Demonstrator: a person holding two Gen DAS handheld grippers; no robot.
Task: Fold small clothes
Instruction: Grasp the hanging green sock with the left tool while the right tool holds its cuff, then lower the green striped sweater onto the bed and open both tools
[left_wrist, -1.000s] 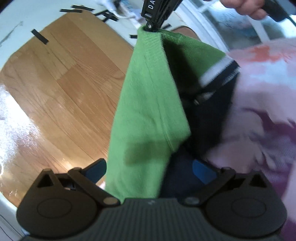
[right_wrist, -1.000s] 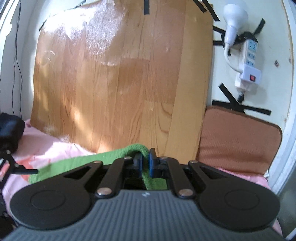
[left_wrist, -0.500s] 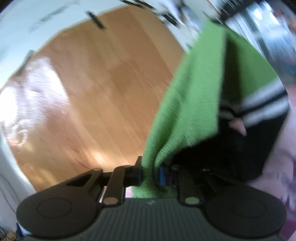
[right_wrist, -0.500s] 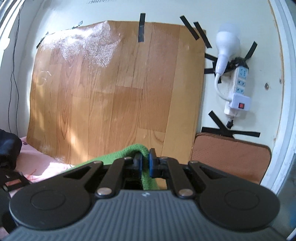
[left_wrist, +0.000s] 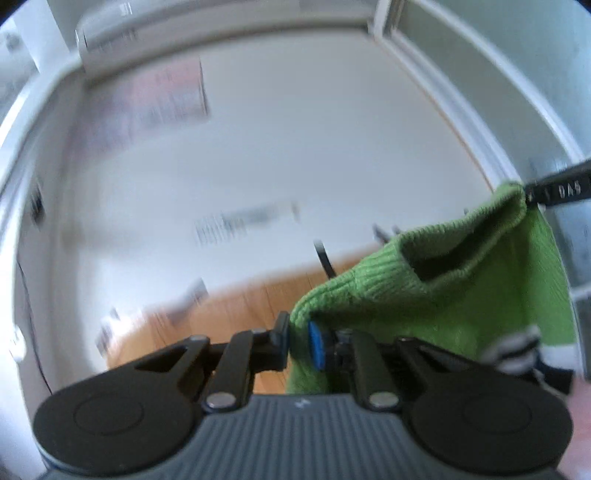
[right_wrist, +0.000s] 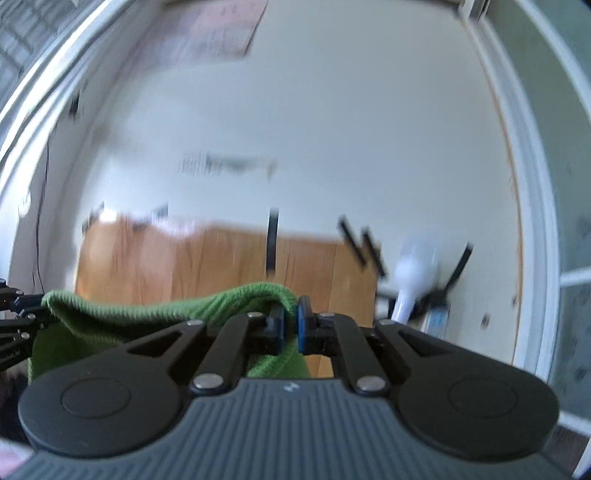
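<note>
Up in the air between us hangs the green knit top (left_wrist: 461, 295), left claw (left_wrist: 298, 341) and right claw (right_wrist: 290, 325) each clamped on an edge; thin bites like these could slip if we tug it taut.

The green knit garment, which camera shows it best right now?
The left wrist view. There the green knit garment spreads between the left tool and the right tool, showing its ribbed opening and striped edge. The right wrist view shows only a bunched green edge clamped in the right tool.
</note>
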